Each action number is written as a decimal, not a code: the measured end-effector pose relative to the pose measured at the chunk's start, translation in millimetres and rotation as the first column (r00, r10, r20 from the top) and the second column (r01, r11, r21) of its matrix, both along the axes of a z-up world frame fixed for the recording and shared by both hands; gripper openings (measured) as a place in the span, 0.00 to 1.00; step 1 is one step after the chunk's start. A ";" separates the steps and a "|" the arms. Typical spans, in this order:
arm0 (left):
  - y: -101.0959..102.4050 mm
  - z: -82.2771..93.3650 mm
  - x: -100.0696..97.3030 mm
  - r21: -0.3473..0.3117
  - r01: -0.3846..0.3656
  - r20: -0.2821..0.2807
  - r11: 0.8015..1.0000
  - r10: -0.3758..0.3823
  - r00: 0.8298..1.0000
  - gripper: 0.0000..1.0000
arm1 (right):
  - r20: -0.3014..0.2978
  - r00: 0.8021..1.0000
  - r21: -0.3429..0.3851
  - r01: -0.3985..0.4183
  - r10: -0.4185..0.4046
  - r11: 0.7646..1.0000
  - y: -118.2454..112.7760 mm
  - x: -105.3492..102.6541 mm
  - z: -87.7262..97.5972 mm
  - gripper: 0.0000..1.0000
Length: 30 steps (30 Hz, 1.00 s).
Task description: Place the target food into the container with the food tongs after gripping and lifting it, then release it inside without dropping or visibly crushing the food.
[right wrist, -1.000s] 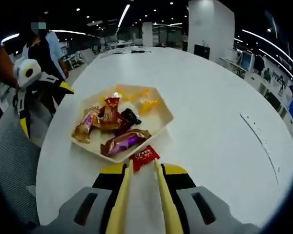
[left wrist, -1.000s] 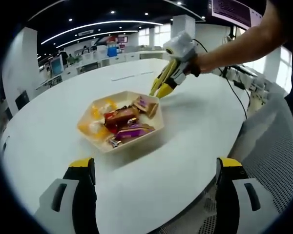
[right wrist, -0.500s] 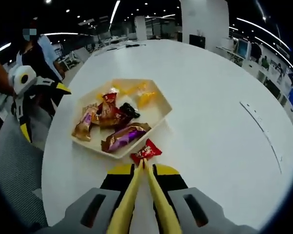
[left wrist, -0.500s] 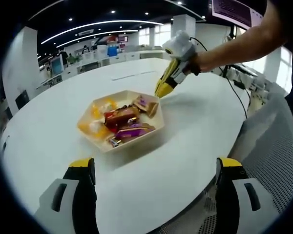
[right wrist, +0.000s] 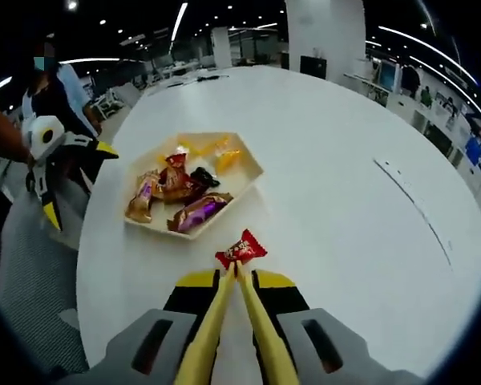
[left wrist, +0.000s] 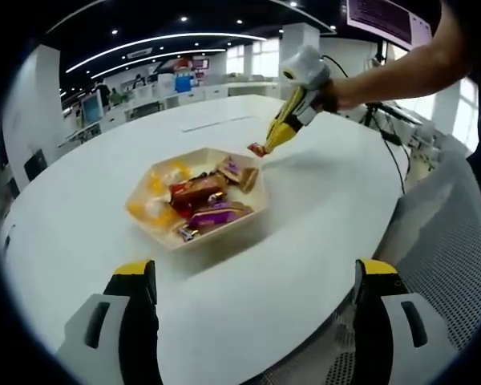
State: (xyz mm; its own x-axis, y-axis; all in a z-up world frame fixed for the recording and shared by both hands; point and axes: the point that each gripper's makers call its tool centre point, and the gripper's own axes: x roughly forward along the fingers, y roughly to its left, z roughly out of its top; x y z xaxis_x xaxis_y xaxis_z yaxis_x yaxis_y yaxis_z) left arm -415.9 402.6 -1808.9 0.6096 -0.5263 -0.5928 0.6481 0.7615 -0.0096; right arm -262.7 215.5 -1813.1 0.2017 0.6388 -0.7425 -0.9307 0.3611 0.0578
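Note:
A red wrapped candy (right wrist: 241, 249) hangs above the white table, pinched by the yellow tongs (right wrist: 235, 269) that my right gripper is shut on. In the left gripper view the same candy (left wrist: 258, 149) is in the air just beyond the far right rim of the hexagonal cream tray (left wrist: 147, 227), at the tip of the right gripper (left wrist: 266, 147). The tray (right wrist: 242, 156) holds several wrapped sweets, purple, brown, red and yellow. My left gripper (left wrist: 252, 277) stands open near the table's edge, well short of the tray, with nothing between its jaws.
The round white table (right wrist: 345, 241) has bare room to the right of the tray. The left gripper (right wrist: 60, 164) shows off the table's left side, held by a person. A grey mesh chair (left wrist: 449, 241) stands beside the table.
The tongs closed on the red candy, which lay on the table by the tray, and lifted it. The left gripper has stayed put.

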 end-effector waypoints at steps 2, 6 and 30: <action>-0.4 -0.5 -0.4 0.000 0.003 -0.001 1.000 -0.003 1.000 0.99 | 0.003 1.000 -0.012 -0.006 0.006 1.000 -5.2 -3.5 -1.8 0.15; -1.3 0.3 -0.9 -0.001 0.008 0.000 1.000 -0.008 1.000 0.99 | 0.006 1.000 -0.023 0.004 -0.004 1.000 -16.7 -5.6 -1.5 0.15; -2.1 3.1 0.3 -0.004 0.014 0.019 1.000 -0.014 1.000 0.99 | 0.056 0.997 0.030 0.045 -0.047 0.999 -7.0 7.5 53.4 0.14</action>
